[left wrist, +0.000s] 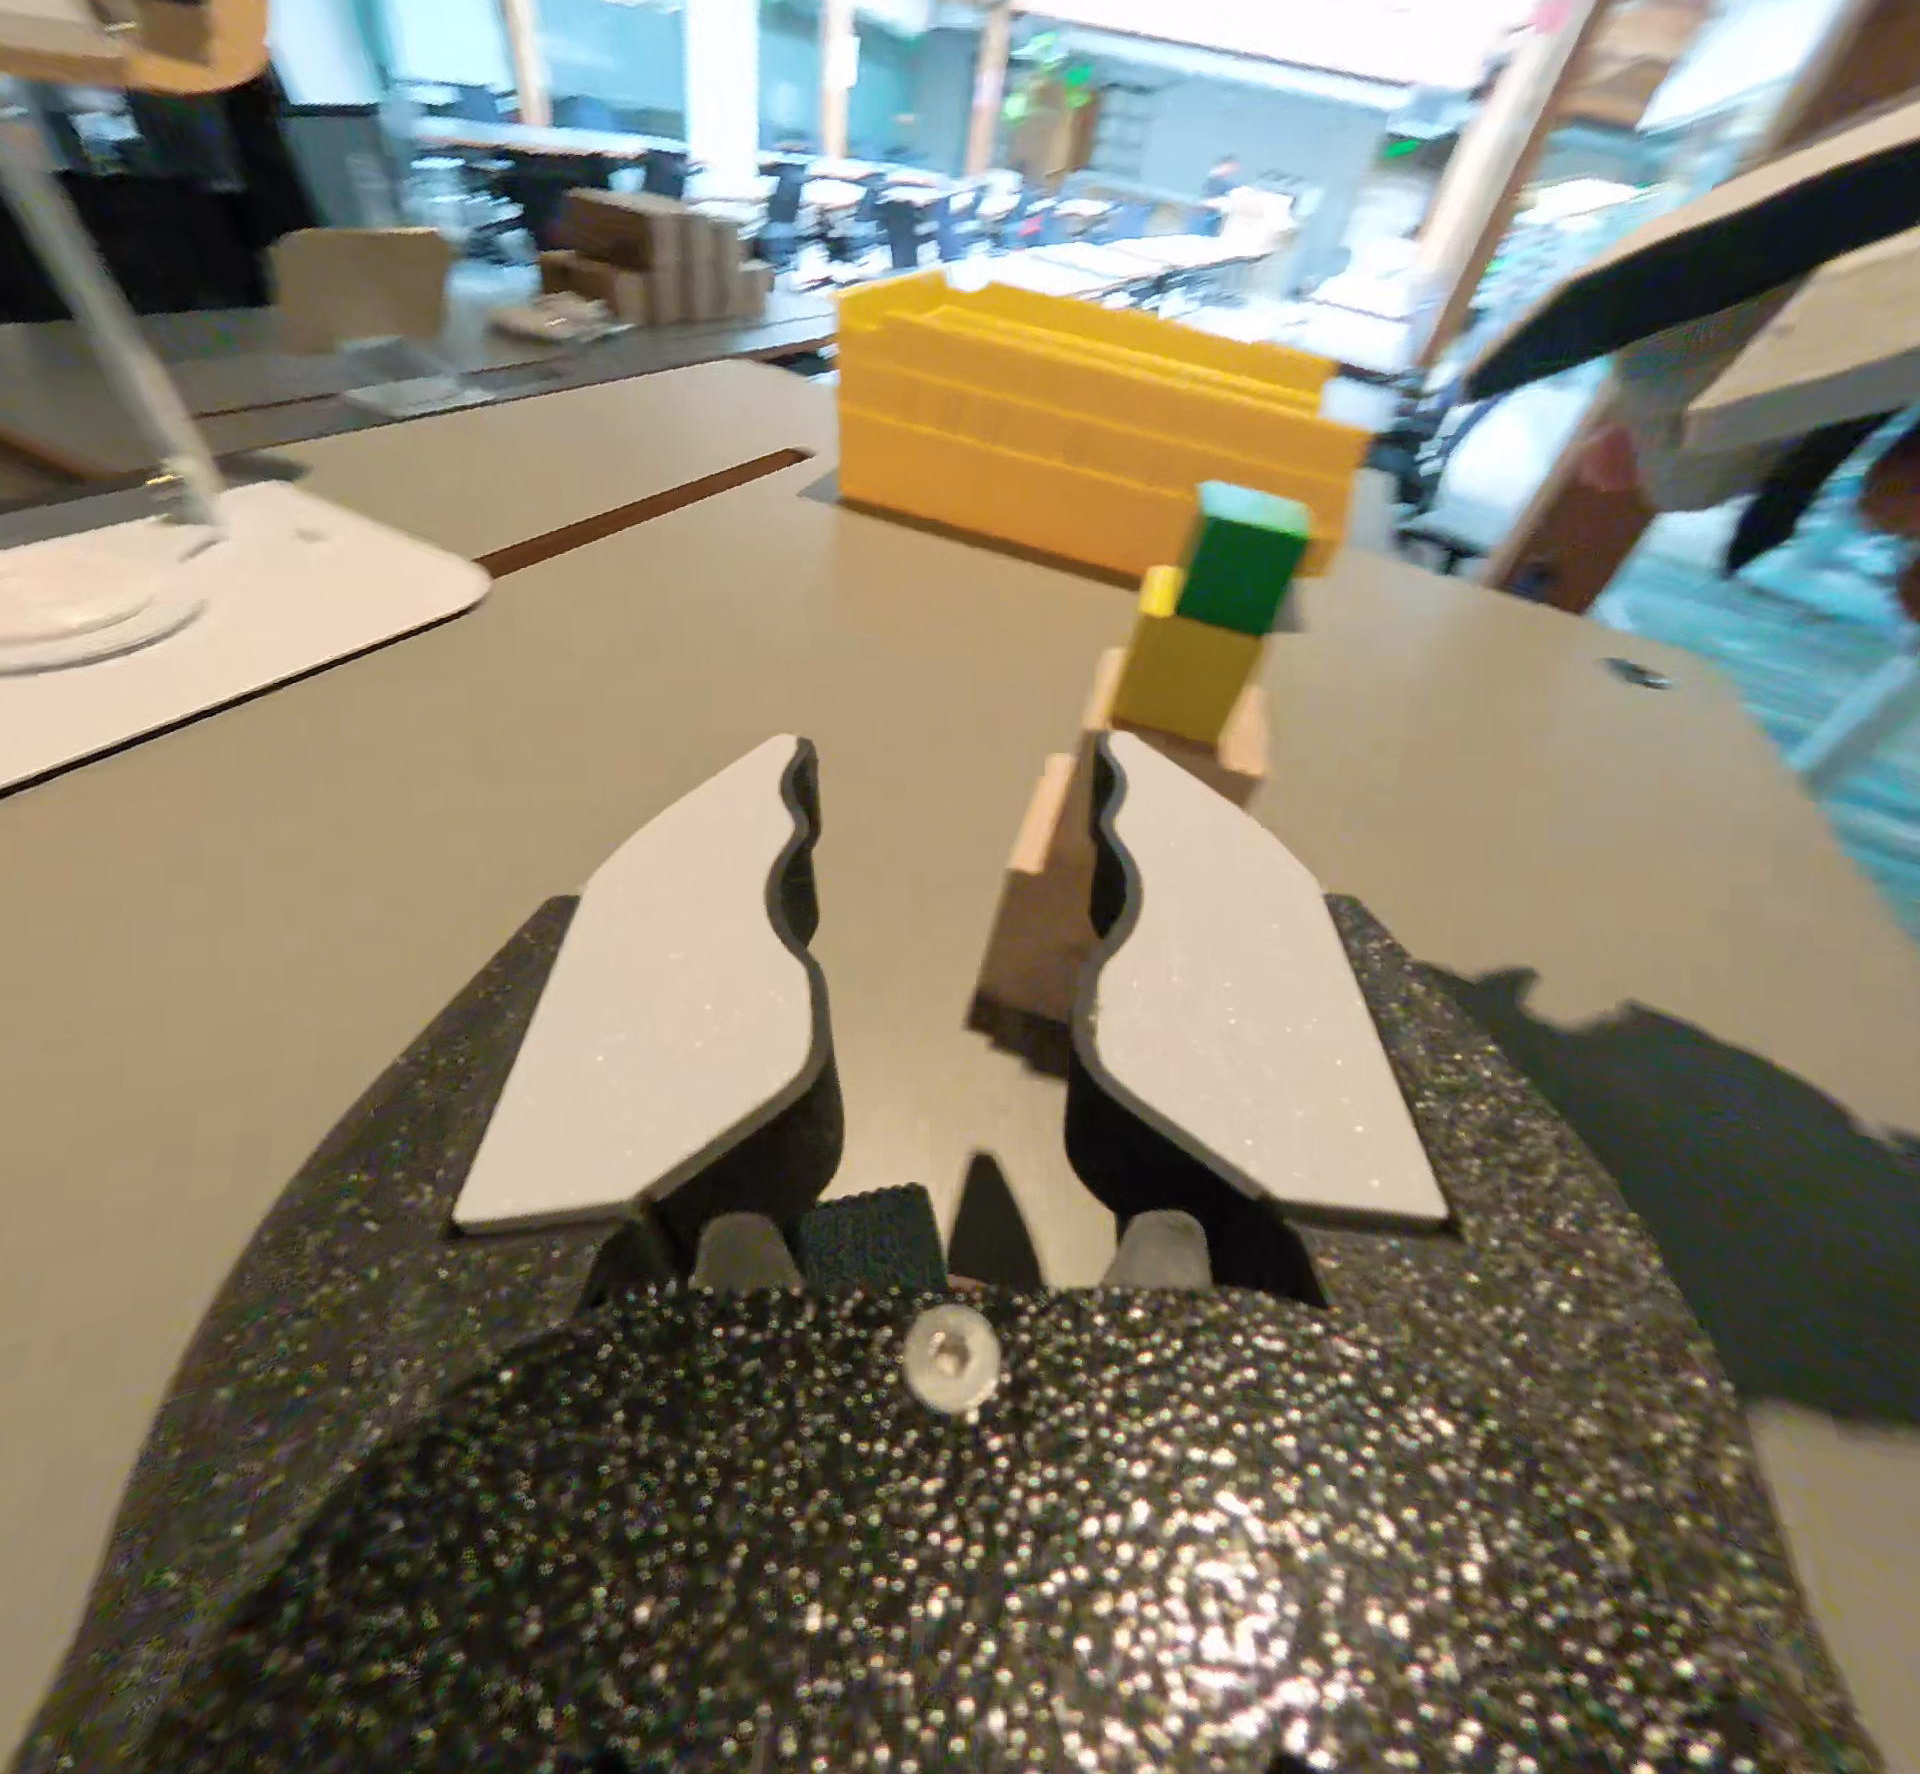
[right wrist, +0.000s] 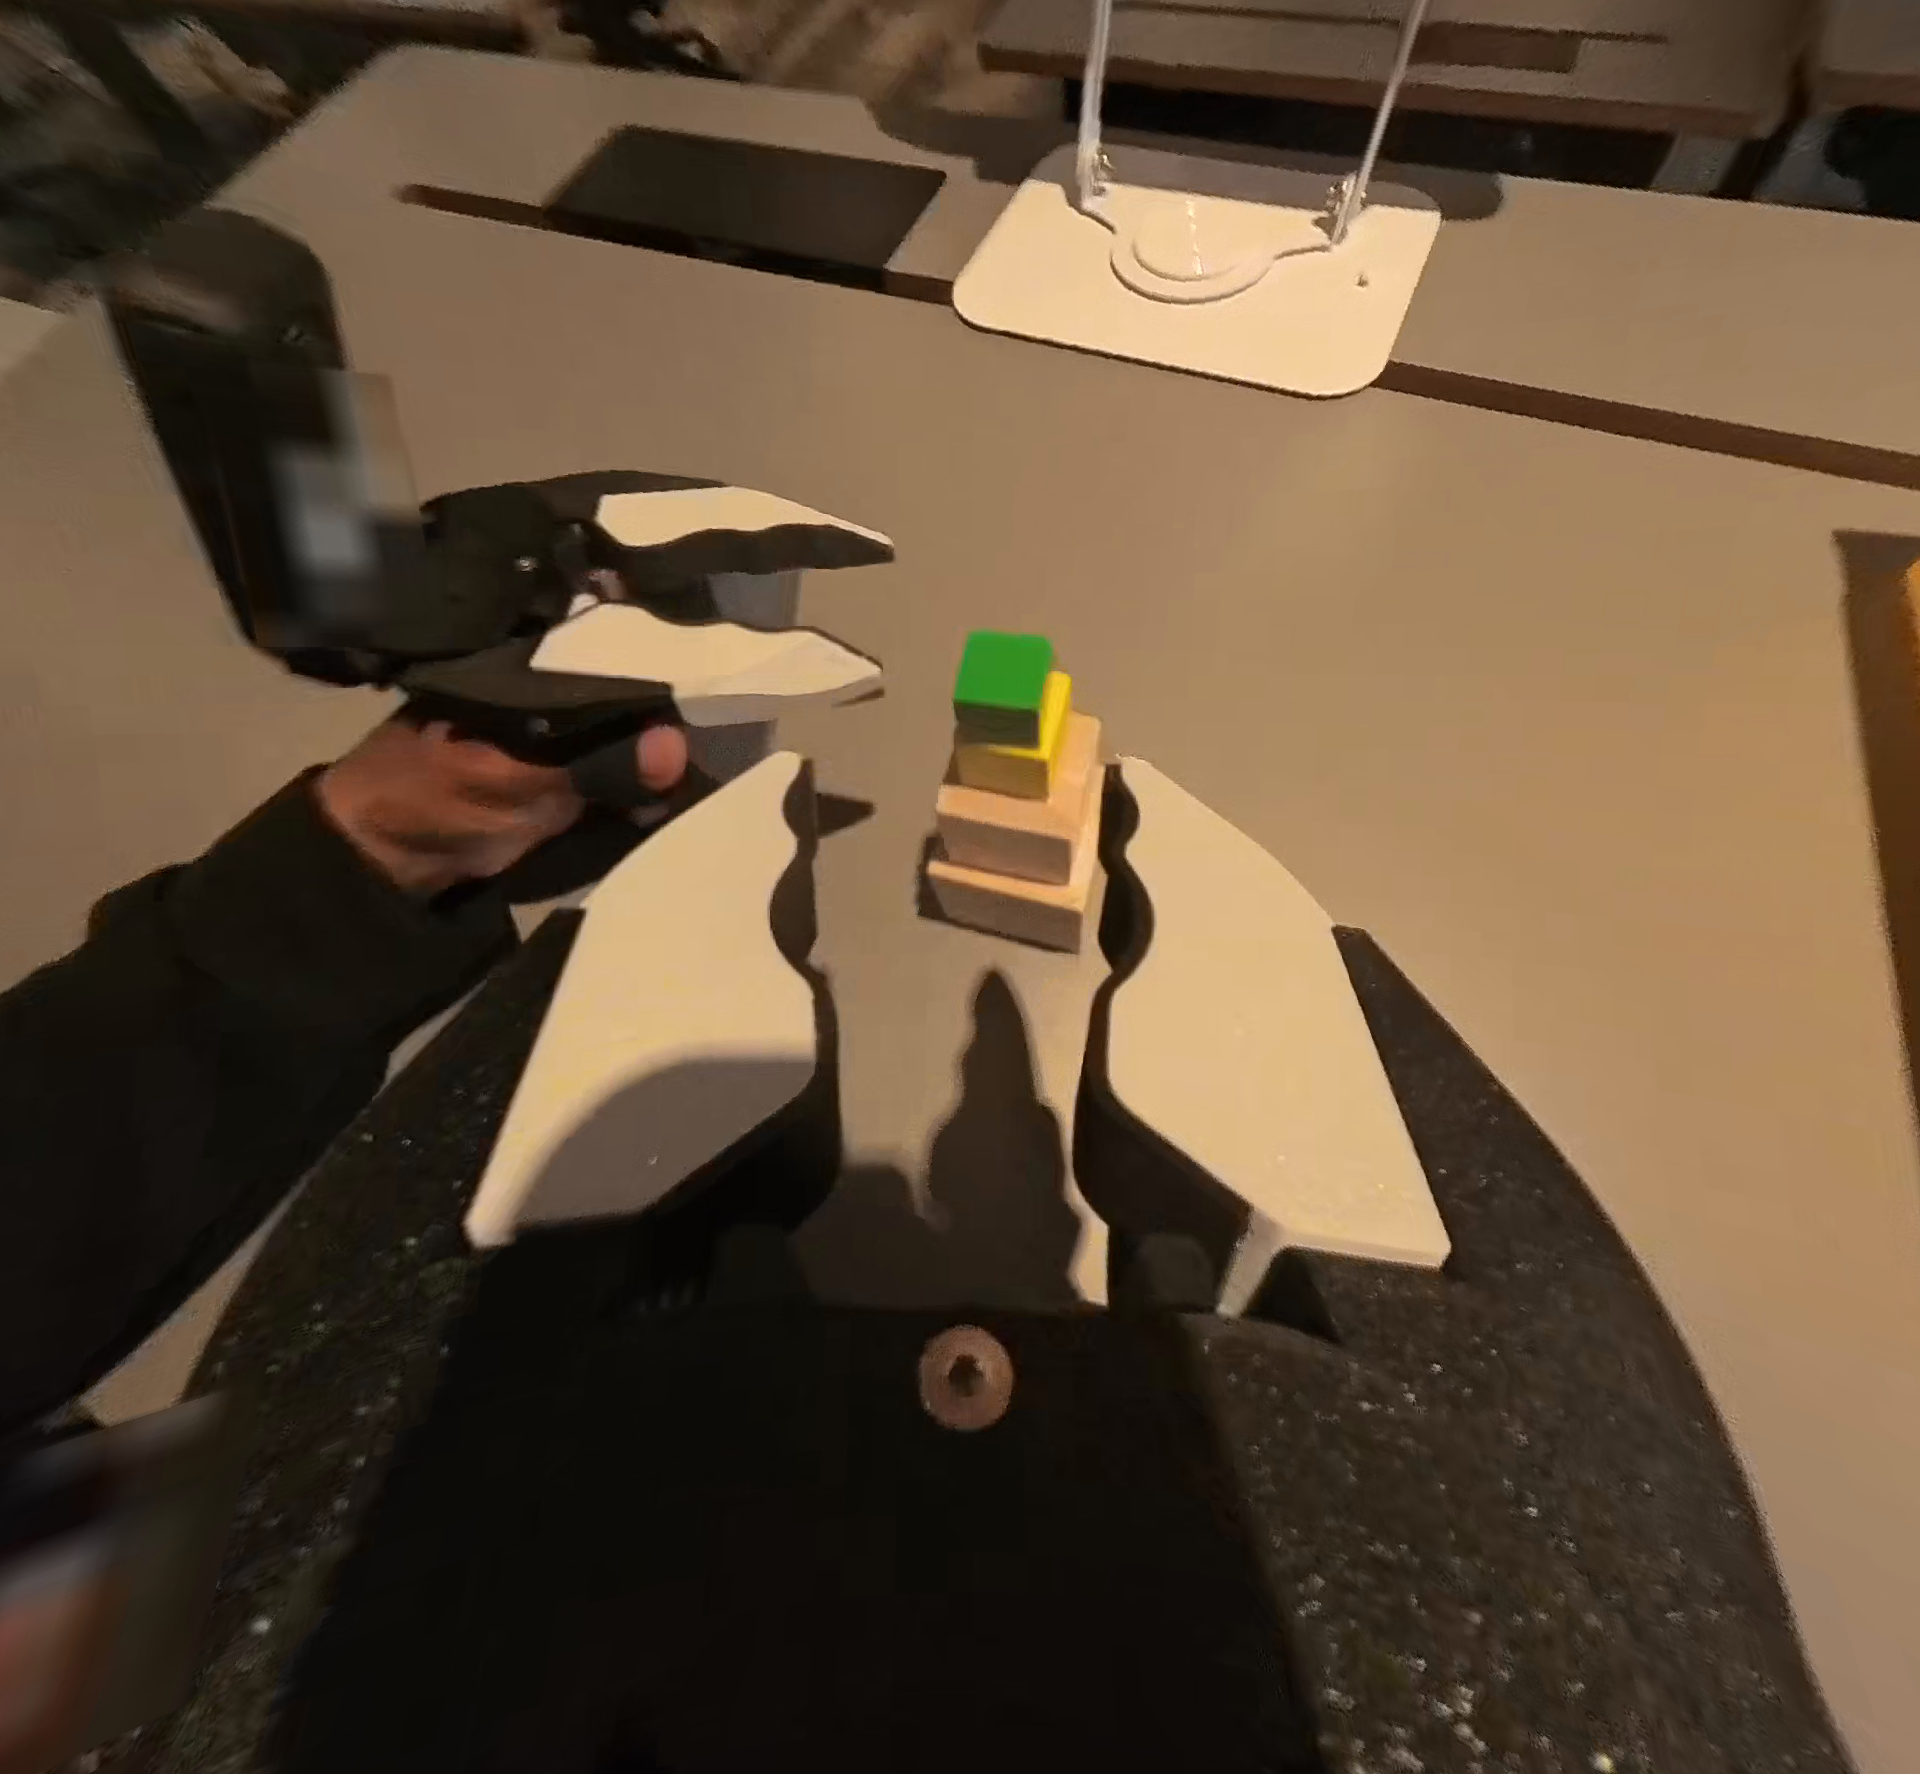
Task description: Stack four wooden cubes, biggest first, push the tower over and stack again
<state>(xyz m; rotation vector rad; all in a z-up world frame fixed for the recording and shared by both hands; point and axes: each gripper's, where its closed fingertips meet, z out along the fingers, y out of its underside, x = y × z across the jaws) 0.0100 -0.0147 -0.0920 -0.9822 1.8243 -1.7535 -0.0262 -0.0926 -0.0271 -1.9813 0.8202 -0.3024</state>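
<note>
On the grey worktop point(right wrist: 1455, 644) stands your tower of four cubes: largest plain cube point(right wrist: 1013, 898) at the bottom, a smaller plain cube point(right wrist: 1013, 825), a yellow cube point(right wrist: 1013, 758), and a green cube point(right wrist: 1003, 685) on top. Your right gripper point(right wrist: 961, 768) hovers near it with fingers spread, holding nothing. Your left gripper point(right wrist: 883, 607), at nine o'clock from the tower, is also spread and empty.
</note>
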